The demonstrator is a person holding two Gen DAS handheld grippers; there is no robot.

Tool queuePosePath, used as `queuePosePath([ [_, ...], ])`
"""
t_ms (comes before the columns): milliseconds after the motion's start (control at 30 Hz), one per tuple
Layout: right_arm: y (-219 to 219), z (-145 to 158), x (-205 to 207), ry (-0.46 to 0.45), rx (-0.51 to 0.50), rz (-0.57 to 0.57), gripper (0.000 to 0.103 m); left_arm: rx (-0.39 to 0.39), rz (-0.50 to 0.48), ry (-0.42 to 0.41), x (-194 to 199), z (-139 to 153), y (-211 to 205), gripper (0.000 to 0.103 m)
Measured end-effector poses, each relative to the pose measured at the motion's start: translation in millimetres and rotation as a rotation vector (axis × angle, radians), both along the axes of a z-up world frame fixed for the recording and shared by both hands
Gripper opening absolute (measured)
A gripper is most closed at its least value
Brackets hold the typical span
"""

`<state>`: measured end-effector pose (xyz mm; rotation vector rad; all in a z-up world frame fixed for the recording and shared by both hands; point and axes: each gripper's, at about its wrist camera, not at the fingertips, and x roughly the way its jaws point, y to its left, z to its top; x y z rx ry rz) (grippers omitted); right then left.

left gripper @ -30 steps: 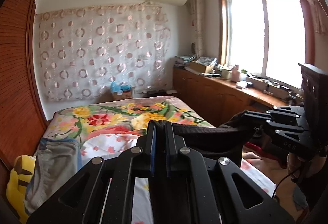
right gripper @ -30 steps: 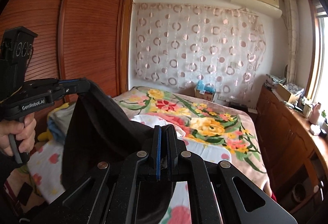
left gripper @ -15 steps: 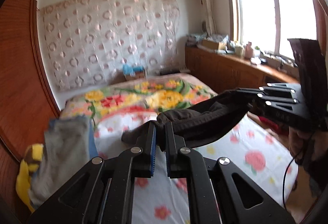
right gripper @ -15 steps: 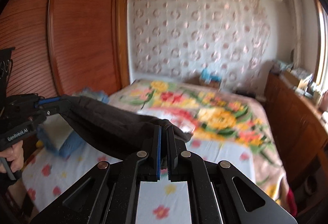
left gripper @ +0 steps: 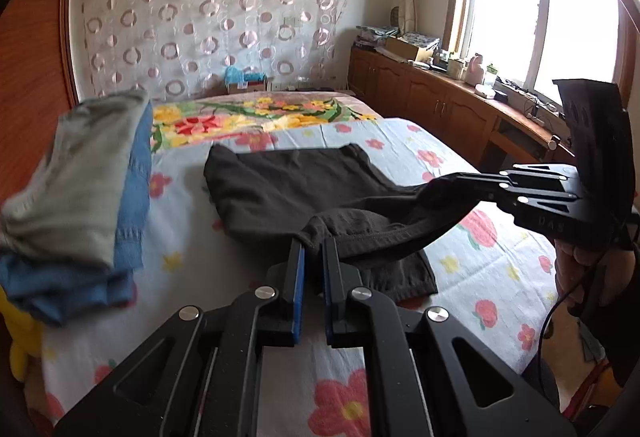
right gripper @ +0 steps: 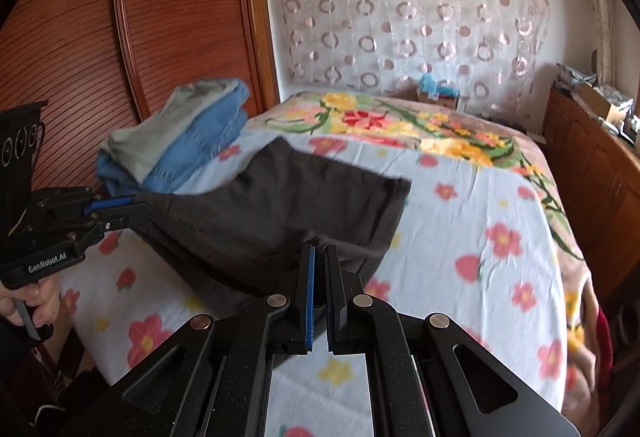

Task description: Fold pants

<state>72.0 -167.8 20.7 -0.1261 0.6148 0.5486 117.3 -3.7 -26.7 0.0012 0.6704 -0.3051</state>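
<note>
The dark pants [left gripper: 296, 181] are lying partly spread on the bed [left gripper: 460, 173], on its flowered sheet, with the far portion flat and the near edge lifted clear of the sheet; the left tongs [left gripper: 313, 243] are clenching a bunched near corner of the fabric; the right tongs [right gripper: 320, 251] are clenching the opposite near corner, so the edge is sagging between the two; each tool is appearing in the other's view, the right one at right [left gripper: 452, 183] and the left one at left [right gripper: 138, 203], each held by a person's hand [right gripper: 28, 303]; a stack of folded grey and blue clothes [left gripper: 80, 189] is sitting at the left of the bed, just beside the pants; a wooden wardrobe [right gripper: 160, 17] is standing behind that stack.
</note>
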Motion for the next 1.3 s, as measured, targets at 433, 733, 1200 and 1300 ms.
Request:
queuePosePath([
  [433,9,-6,49,0.154,0.021,0.016,0.004,-0.001,0.048,0.077,-2,-40,10,0.008],
  [733,11,-6,68,0.189,-0.040,-0.061,0.024,-0.006,0.063,0.106,-4,-57,13,0.009],
  [1200,17,-10,70,0.223,-0.011,-0.077,0.029,-0.023,0.088,0.125,-4,-65,19,0.009],
  [1300,16,-15,69,0.220,-0.004,-0.070,0.029,-0.026,0.087,0.126,-4,-66,19,0.009],
])
